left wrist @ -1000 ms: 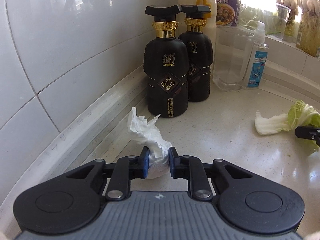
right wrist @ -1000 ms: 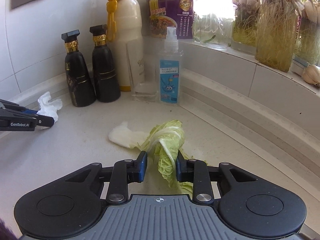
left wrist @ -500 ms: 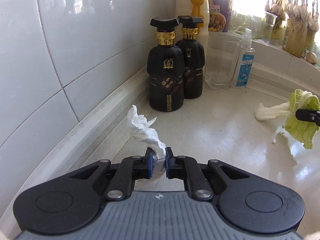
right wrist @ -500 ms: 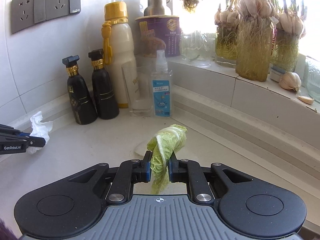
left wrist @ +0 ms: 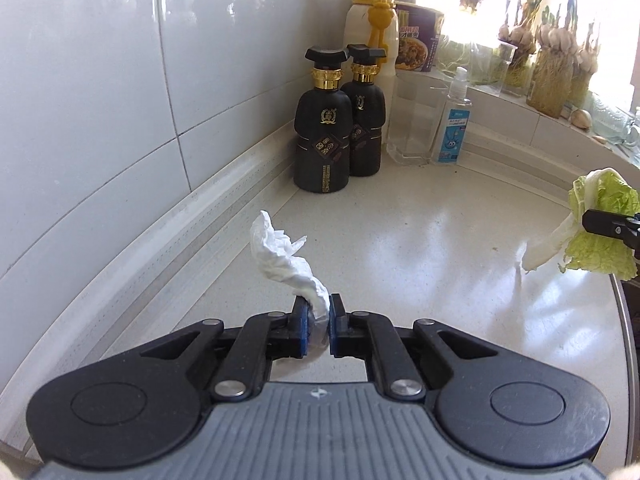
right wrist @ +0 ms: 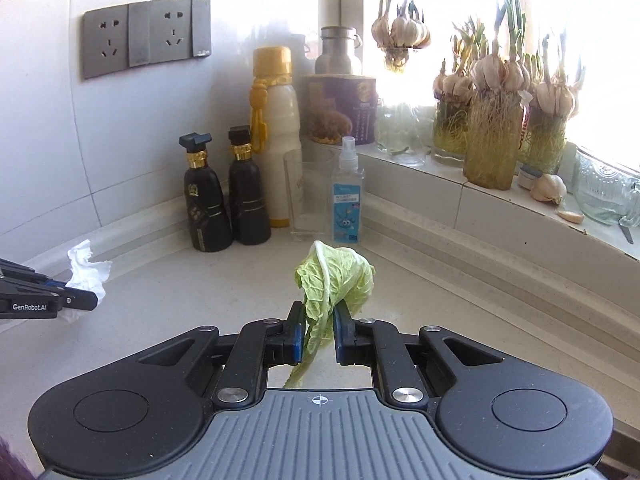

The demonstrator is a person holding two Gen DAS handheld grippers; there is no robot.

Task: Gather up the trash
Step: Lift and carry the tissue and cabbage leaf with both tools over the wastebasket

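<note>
While a crumpled tissue (left wrist: 285,256) is pinched in the left gripper (left wrist: 319,322), a cabbage leaf (right wrist: 334,280) is clamped by the right gripper (right wrist: 316,328) above the countertop (left wrist: 440,264).

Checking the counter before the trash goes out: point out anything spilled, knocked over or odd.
Nothing stands out. The bottles stand upright, and the only litter, the tissue and the cabbage leaf, is clamped in the left gripper and right gripper.

Home kitchen: tiled wall (left wrist: 120,80), countertop (left wrist: 440,248), sprouting garlic (right wrist: 496,76).
</note>
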